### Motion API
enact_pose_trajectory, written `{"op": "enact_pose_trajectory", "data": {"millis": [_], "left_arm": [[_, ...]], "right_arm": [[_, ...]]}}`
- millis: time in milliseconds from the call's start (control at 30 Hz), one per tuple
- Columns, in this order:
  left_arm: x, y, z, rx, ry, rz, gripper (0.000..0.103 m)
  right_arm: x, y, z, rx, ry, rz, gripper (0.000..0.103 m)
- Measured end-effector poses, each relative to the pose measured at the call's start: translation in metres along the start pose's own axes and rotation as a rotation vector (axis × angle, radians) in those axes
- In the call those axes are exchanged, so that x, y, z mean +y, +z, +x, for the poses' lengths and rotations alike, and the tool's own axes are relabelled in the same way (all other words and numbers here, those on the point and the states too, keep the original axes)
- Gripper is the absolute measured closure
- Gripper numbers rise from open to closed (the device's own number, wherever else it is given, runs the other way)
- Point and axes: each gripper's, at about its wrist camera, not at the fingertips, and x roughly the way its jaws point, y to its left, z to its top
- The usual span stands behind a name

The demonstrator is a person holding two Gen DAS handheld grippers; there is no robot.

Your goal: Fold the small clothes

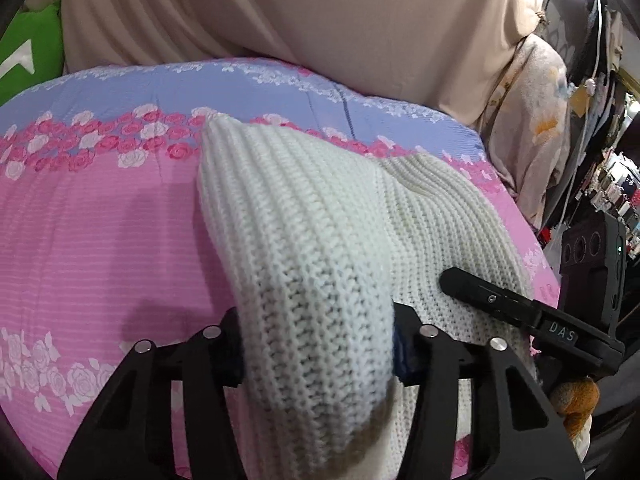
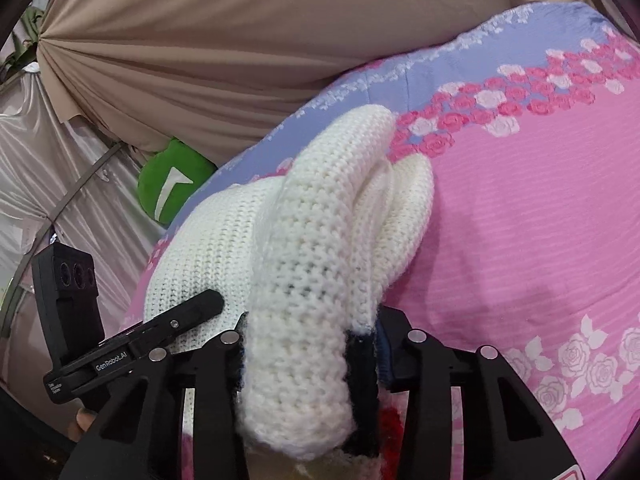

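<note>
A: State the position of the work item.

B: The cream-white chunky rib-knit garment (image 1: 304,216) lies on the pink and lavender bedcover printed with roses (image 1: 100,224). Its near edge is raised off the cover at two places; the rest drapes back onto the bed.

A: Condition of the left gripper (image 1: 318,352)?

B: Clenched on the knit garment. A thick bunched fold of the fabric fills the gap between its two black fingers (image 1: 408,344), and both blue-faced pads press into the knit.

A: Condition of the right gripper (image 2: 308,356)?

B: Also grasping the knit garment. In the right wrist view a rolled fold of the white knit (image 2: 320,240) runs between its black fingers (image 2: 224,356) and rises away from the camera. A black trim strip (image 2: 360,392) on the garment sits against the right-hand finger.

A: Relative position of the two tools?

B: Side by side. One finger of the right gripper shows at the right of the left wrist view, resting over the flat part of the knit. One finger of the left gripper shows at the lower left of the right wrist view.

A: Surroundings?

B: A beige draped curtain (image 1: 320,12) behind the bed, and a green cushion with a white mark (image 2: 172,184) at the bed's far edge
</note>
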Motion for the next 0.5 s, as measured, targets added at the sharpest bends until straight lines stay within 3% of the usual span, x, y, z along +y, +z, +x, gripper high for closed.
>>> {"op": "enact_pose_trajectory", "data": {"millis": [133, 300, 400, 500], "left_arm": [[-0.010, 0.019, -0.038, -0.082, -0.053, 0.061, 0.057], [-0.011, 0.055, -0.120, -0.295, -0.090, 0.147, 0.057], [-0.002, 0.077, -0.162, -0.407, -0.063, 0.184, 0.055], [0.020, 0.098, -0.177, -0.463, 0.004, 0.195, 0.051]], "right_arm": [[0.054, 0.015, -0.036, -0.108, -0.017, -0.123, 0.064], [0.121, 0.042, -0.077, -0.273, 0.058, -0.254, 0.064], [0.156, 0.067, -0.078, -0.338, 0.146, -0.308, 0.063], [0.172, 0.094, -0.045, -0.325, 0.215, -0.291, 0.060]]}}
